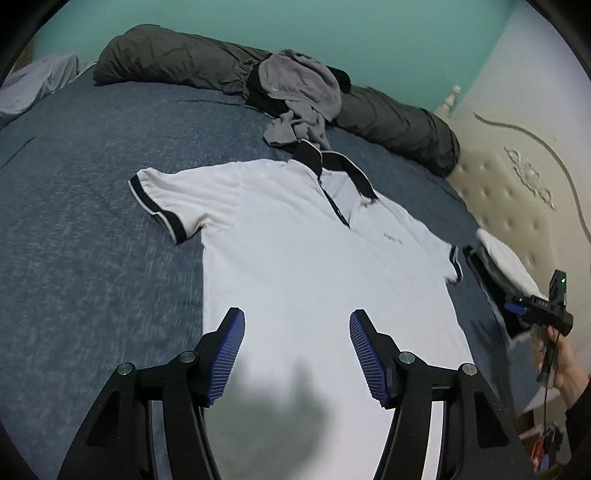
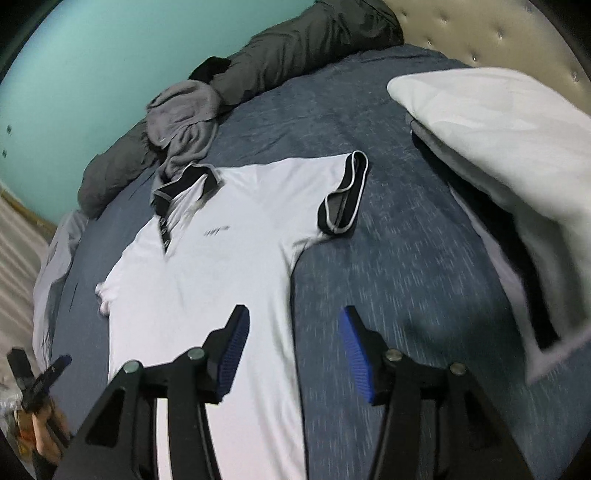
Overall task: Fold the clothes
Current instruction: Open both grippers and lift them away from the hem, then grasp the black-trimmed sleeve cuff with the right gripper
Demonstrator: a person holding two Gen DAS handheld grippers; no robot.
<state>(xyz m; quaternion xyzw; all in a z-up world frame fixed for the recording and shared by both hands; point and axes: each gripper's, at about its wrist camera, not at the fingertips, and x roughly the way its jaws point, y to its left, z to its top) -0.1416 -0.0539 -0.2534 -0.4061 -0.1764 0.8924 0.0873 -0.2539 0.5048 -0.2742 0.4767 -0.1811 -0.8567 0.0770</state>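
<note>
Left wrist view: white polo shirt (image 1: 295, 251) with black collar and black sleeve cuffs lies flat, front up, on the blue bedspread (image 1: 92, 184), collar toward the far edge of the bed. Left gripper (image 1: 297, 350) hangs above the lower body of the shirt; its blue ribbed pads (image 1: 231, 354) stand well apart with only shirt fabric seen below the gap, nothing gripped, no contact visible. A grey shadow falls on the shirt hem area between the arms of the gripper. Just beyond the shirt collar sits a crumpled grey garment (image 1: 303, 92), touching or nearly touching the collar; behind it a long dark olive bundle (image 1: 173, 59) runs along the far edge against the teal wall (image 1: 332, 29). To the right of the shirt, a hand (image 1: 565, 365) holds the other gripper near a white pillow (image 1: 506, 262) and the cream tufted headboard (image 1: 517, 199). Right wrist view: right gripper (image 2: 293, 349) hangs over the right side seam of the shirt (image 2: 207, 280), one finger over white fabric, the other over bedspread (image 2: 388, 280); pads wide apart, holding nothing. The shirt's right sleeve (image 2: 343, 199) lies spread out on the bedspread toward the pillow (image 2: 498, 140). Grey garment (image 2: 184, 122) sits at the collar. Motion blur on the bedspread in both views.
</note>
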